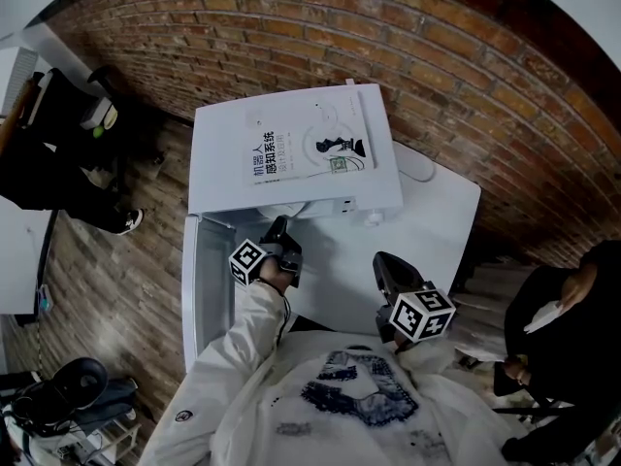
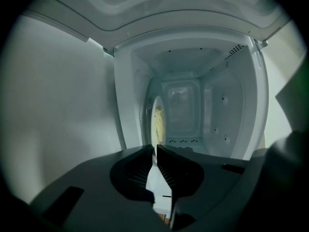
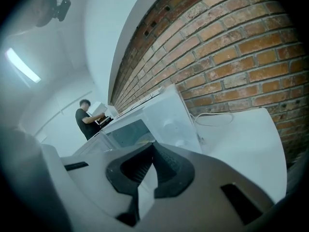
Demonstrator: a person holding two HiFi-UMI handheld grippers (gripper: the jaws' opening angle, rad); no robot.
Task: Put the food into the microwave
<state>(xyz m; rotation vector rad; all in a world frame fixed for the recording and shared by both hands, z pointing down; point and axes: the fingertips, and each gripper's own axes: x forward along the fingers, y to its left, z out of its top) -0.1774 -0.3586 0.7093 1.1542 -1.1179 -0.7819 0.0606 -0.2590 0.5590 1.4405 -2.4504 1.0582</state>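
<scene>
here, left gripper (image 2: 155,150) clamps a thin white plate (image 2: 154,116) at the boxy microwave (image 2: 186,112); right gripper (image 3: 150,152) closed, empty.

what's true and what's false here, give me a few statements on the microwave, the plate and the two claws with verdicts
The microwave has its door open: true.
The left claw is empty: false, it is shut on the rim of a plate carrying food.
The right claw holds the plate: false, it is shut on nothing.
A booklet lies on top of the microwave: true.
</scene>
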